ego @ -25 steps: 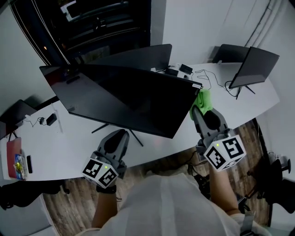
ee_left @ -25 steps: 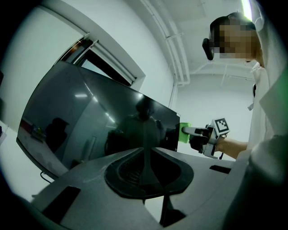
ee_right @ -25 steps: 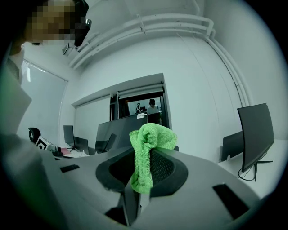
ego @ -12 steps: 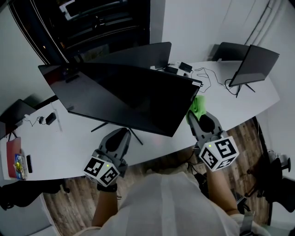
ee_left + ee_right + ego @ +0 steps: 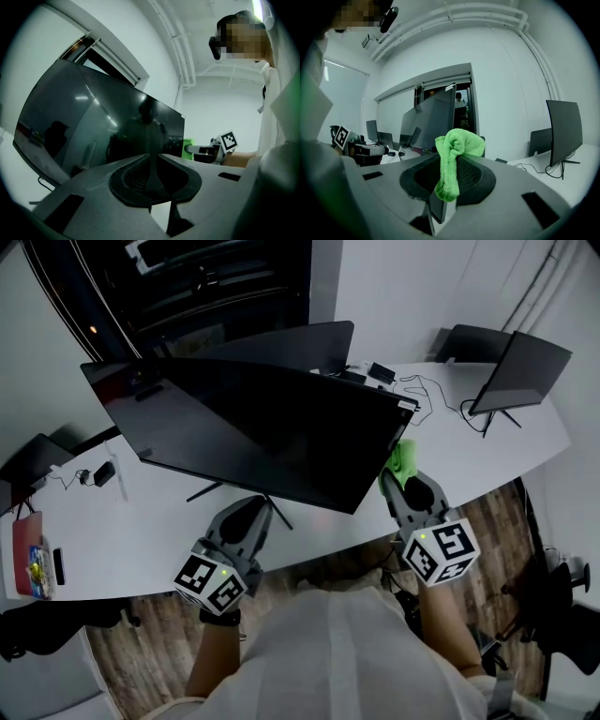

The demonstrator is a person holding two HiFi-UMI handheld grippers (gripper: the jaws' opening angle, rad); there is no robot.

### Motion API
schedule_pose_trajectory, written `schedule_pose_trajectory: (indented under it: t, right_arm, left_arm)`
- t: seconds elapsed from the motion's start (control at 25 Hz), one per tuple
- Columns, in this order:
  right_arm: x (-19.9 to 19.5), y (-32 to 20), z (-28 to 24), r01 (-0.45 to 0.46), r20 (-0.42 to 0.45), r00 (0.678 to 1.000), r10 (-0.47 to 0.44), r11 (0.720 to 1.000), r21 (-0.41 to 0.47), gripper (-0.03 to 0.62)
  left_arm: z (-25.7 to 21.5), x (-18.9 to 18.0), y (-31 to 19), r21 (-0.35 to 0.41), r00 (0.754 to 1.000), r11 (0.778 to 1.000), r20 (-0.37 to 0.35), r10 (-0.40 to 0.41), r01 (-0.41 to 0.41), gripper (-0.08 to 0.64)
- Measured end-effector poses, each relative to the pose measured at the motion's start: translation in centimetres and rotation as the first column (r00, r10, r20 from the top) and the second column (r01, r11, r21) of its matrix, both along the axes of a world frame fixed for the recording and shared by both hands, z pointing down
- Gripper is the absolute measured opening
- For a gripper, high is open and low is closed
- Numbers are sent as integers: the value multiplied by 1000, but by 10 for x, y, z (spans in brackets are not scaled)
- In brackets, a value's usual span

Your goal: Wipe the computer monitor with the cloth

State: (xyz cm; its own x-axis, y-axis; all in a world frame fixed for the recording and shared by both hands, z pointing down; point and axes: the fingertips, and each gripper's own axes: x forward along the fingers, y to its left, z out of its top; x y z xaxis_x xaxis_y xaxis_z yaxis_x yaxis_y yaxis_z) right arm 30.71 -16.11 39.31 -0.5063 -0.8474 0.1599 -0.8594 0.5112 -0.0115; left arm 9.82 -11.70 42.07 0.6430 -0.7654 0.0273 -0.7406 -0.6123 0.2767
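So it looks like the wipe's about to start. The right gripper (image 5: pixel 397 476) has its fingers pinched on the cloth (image 5: pixel 406 457), a bunched-up bright green rag just off the monitor's (image 5: pixel 262 432) right edge. Next it probably needs pressing flat onto the screen. The left gripper (image 5: pixel 249 514) sits below the monitor, fingers closed on nothing.

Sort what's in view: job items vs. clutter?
Job: big monitor; green cloth; right gripper, shut on the cloth.
Lying about: side monitor; cables; black adapter; red item.
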Motion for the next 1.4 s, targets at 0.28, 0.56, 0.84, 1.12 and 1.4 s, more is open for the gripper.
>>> schedule_pose_trajectory:
  t: [0.28,0.56,0.84,1.12,1.4]
  right_arm:
    - [0,1,13,7,2,1000,-7,1000,-21,69]
    - [0,1,26,6,2,1000,-6,999,-43,69]
    - [1,0,35,9,-11,1000,-10,998,-67,69]
    - [0,1,46,15,-6,1000,-16,996,-89,69]
    - [0,1,53,22,-11,1000,-23,994,-104,69]
  left_arm:
    - [3,-1,1,2,1000,1000,3,7,-7,55]
    - [3,-1,-1,-4,1000,1000,-1,5,-5,55]
    - [5,0,-3,-2,1000,1000,0,8,-8,55]
    - [7,-2,-4,-6,1000,1000,4,4,-4,55]
    - [10,-1,-4,-15,1000,1000,4,1,-1,55]
